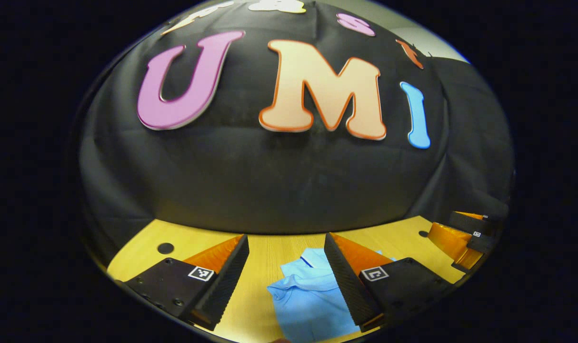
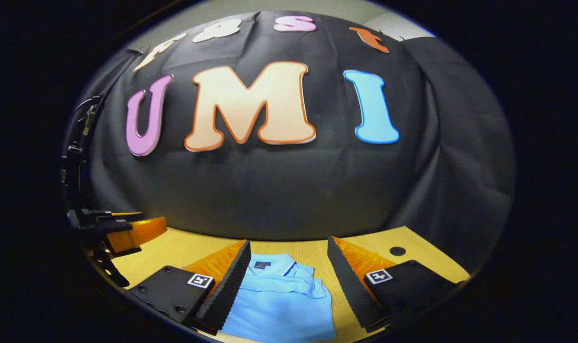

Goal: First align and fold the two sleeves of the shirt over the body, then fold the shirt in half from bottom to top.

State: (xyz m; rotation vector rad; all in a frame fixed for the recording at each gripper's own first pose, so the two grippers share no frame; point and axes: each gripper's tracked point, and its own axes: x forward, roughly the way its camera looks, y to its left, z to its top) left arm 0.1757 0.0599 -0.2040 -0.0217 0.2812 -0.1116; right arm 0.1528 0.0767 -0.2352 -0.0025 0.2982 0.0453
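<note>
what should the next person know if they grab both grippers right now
Left gripper: open, holding nothing, above the table.
Right gripper: open, holding nothing, over the shirt.
Shirt: light blue, lying on the table, collar toward the booth's wall, looks like a compact bundle with fabric layered over the body.
Done: the sleeves seem folded in, though the lower part is hidden, so I can't tell whether the bottom-to-top fold is made.
Left: check the shirt's lower edge, then fold it upward if needed.
</note>
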